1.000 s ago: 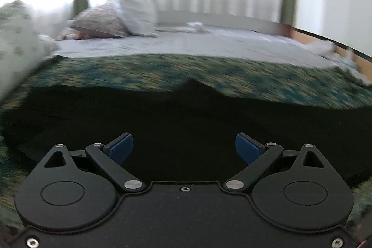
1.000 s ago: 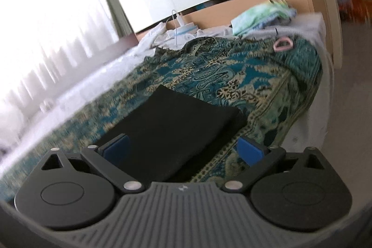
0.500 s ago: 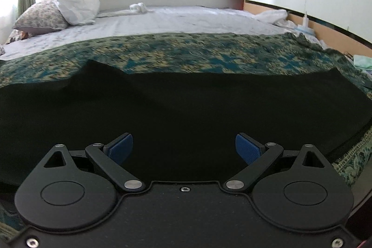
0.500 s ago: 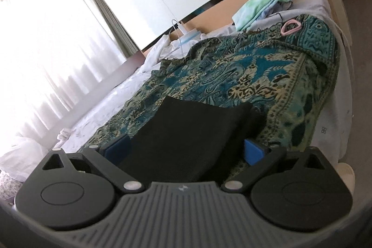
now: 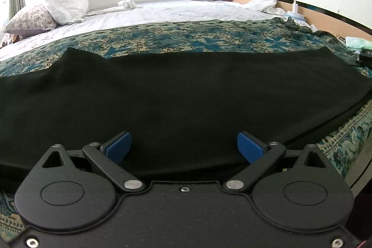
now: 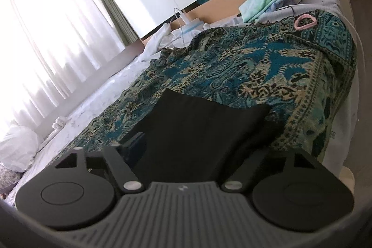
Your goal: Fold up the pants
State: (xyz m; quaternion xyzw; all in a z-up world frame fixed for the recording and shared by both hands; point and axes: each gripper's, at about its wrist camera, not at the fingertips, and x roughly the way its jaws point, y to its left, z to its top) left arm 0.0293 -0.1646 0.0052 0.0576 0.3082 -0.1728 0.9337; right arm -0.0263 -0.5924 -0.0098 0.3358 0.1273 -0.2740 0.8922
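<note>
My right fingers (image 6: 186, 155) are closing, narrower than a moment ago, with the near end of the black pants (image 6: 197, 131) lying between them; the pads are lost against the dark cloth, so I can't tell whether they press on it yet. My left fingers (image 5: 184, 148) stay spread wide, blue pads (image 5: 118, 147) bare, hanging just over the near edge of the pants (image 5: 181, 97) and gripping nothing.

The left view has swung since a second ago: then it faced the pillows at an angle, blurred; now it looks squarely across the cloth, with the pillow (image 5: 66, 4) off to the left. The pants lie flat along the patterned bedspread (image 5: 186, 36), apparently already folded lengthwise. I judge this means I'm lining up both ends for a crosswise fold, the right taking its hold first.

Both hands tilt downward, the left steeper. The right one looks along the length of the pants towards the foot of the bed (image 6: 334, 62).
</note>
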